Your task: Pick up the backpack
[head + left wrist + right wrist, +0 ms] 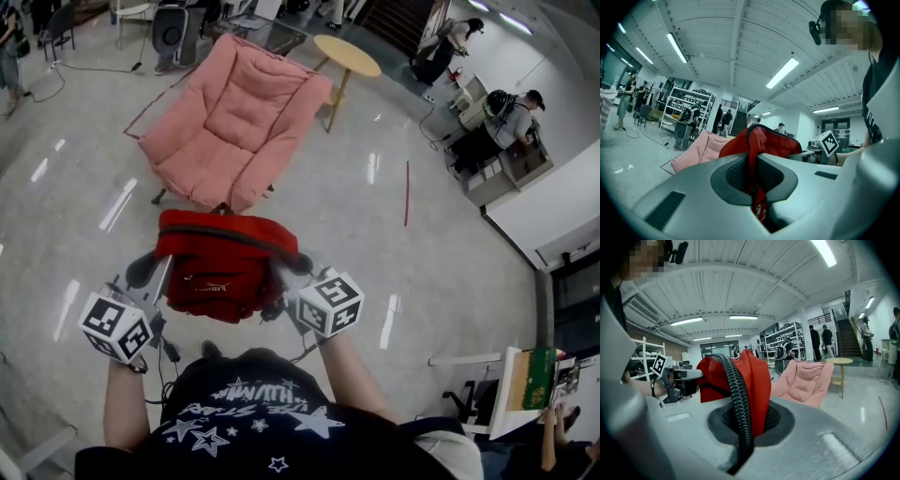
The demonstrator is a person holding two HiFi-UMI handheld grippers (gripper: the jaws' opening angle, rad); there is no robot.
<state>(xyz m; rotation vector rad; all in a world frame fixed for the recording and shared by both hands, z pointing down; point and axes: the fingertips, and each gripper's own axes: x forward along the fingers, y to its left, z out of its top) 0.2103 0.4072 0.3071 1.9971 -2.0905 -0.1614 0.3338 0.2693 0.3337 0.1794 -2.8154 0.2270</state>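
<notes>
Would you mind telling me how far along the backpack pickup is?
Done: the red backpack hangs lifted in front of the pink chair. In hand: the left gripper and the right gripper are each shut on its fabric. Left: apparently nothing but keeping hold.

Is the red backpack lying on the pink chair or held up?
Held up: the backpack hangs between left gripper and right gripper, both shut on it, off the chair.

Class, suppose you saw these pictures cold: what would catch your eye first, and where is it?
The red backpack stands out at the centre of the head view, held up between the left gripper and the right gripper, each shut on it. Beyond it on the shiny floor sits a pink chair, with a round yellow table behind that.
</notes>
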